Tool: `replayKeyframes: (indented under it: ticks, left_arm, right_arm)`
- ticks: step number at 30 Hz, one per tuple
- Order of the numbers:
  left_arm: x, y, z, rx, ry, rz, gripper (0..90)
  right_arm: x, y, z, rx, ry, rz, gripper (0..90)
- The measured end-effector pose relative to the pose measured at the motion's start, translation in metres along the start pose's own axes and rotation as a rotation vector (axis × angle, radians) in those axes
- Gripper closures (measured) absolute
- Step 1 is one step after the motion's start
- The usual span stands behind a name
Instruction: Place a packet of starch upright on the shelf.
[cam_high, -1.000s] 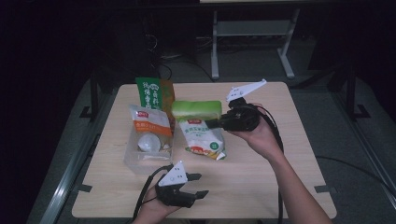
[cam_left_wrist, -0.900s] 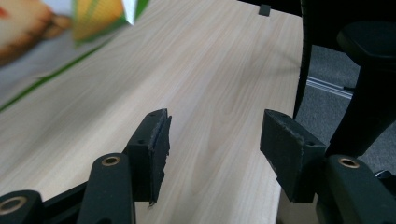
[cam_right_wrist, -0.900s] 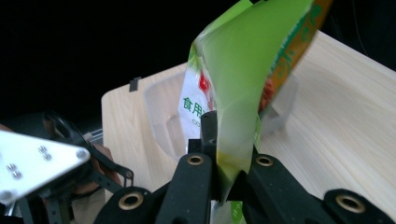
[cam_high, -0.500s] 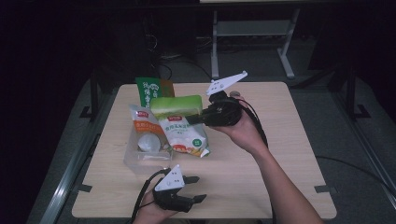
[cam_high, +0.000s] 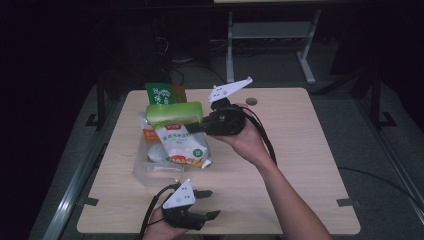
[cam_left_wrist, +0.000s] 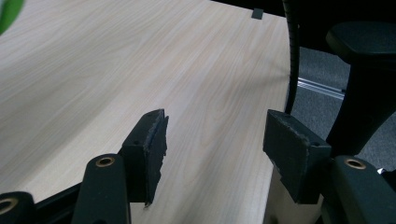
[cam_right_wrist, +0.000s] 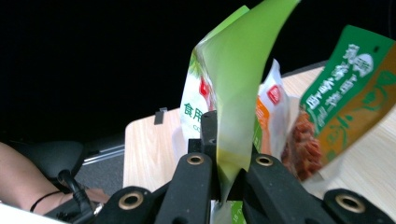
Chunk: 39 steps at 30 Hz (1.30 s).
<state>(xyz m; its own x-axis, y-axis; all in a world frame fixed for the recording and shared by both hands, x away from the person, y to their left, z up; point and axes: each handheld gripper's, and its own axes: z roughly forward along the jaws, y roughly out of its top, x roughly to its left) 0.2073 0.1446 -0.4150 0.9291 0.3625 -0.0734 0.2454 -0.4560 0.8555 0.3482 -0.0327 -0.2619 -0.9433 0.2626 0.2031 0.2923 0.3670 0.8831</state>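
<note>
Right gripper (cam_high: 197, 125) lifting a green-topped pouch (cam_high: 176, 131) above the clear bin (cam_high: 142, 172); left gripper (cam_high: 210, 204) idle at the table's near edge.

The right gripper's jaws are clamped tight on the pouch's green top edge — in the right gripper view the folded green film (cam_right_wrist: 236, 93) rises straight from between them — and the pouch hangs over the bin, in front of the orange-and-white packet (cam_high: 149, 136) and the dark green packet (cam_high: 159, 93). The left gripper's jaws stand apart with only the bare table (cam_left_wrist: 93, 70) between the pads (cam_left_wrist: 154, 140), having just been opening a little.
</note>
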Motion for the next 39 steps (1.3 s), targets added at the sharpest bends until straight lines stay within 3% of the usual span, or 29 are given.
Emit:
replayKeyframes:
  ticks: [14, 29, 39]
  left_arm:
    - [-0.002, -0.003, -0.004, 0.004, -0.002, 0.03, 37.7]
    - [-0.002, -0.006, -0.003, 0.003, -0.009, 0.013, 36.2]
    - [-0.005, -0.007, -0.002, 0.001, -0.017, 0.012, 36.3]
  right_arm:
    - [0.0, 0.005, 0.046, 0.002, 0.049, -0.01, 90.0]
    - [-0.005, 0.001, 0.101, 0.025, 0.106, -0.005, 90.0]
    - [-0.009, -0.009, 0.125, 0.022, 0.142, 0.012, 90.0]
